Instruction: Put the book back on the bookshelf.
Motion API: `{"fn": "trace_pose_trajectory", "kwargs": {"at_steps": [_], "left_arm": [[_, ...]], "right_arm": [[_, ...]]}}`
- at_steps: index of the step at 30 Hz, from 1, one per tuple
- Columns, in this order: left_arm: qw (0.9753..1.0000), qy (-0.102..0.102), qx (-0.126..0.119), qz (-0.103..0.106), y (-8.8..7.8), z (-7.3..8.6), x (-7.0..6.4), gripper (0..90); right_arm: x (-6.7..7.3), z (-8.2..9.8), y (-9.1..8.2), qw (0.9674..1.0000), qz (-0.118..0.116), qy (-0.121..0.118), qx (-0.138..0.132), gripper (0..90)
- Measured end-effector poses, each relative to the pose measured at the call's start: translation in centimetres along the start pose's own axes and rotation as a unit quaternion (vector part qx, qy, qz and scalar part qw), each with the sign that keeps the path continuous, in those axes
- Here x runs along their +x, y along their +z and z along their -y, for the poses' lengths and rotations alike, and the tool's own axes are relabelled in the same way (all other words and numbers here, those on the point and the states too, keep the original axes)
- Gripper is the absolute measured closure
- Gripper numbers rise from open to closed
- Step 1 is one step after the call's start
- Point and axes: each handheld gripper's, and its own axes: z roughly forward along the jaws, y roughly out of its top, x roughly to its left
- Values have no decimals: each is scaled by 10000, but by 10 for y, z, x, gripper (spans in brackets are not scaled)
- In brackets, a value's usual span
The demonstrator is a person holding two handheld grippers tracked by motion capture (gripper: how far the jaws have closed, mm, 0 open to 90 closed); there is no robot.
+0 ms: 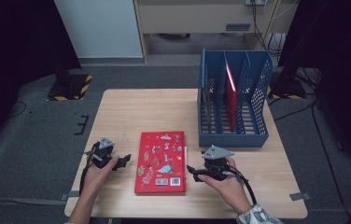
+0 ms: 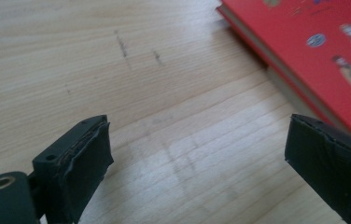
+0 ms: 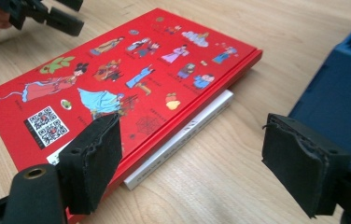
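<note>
Seemingly poised to lift, the left tongs (image 1: 126, 159) and the right tongs (image 1: 191, 171) flanked a red hardcover book (image 1: 161, 161) lying flat near the front edge of the table (image 1: 136, 109). Both sets of tongs stood spread with nothing between them, their black padded jaws looking soft and ragged at the edges. A thinner white book (image 3: 183, 135) lay beneath the red one, its spine jutting out on the right-hand side. The red cover appeared smooth and slightly glossy, printed with small costumed figures and a square code near one corner. The table was pale wood with a fine straight grain and a few dark scuffs. Behind the books stood a blue plastic file rack (image 1: 233, 100) with perforated dividers, one red volume (image 1: 230, 93) already upright in it. A clean lift probably called for the right tongs to come in low and pinch the red cover's edge alone, above the white spine, while the left tongs steadied the opposite edge against sliding.
</note>
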Motion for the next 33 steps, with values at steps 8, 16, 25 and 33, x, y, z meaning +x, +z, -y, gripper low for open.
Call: {"fn": "trace_pose_trajectory", "kwargs": {"at_steps": [8, 16, 25, 33], "left_arm": [[9991, 192, -153, 339, -5, -8, -17, 66], [9973, 276, -121, 676, 0, -14, -37, 57], [9944, 529, 177, 894, 22, -19, -57, 42], [9936, 450, 175, 1018, 24, -19, -59, 41]], "right_arm": [[12, 3, 15, 9987, -405, -171, 260, 156], [25, 8, 31, 9960, -648, -311, 531, 107], [33, 14, 43, 9932, -817, -323, 768, 84], [33, 15, 46, 9926, -887, -224, 795, 65]]}}
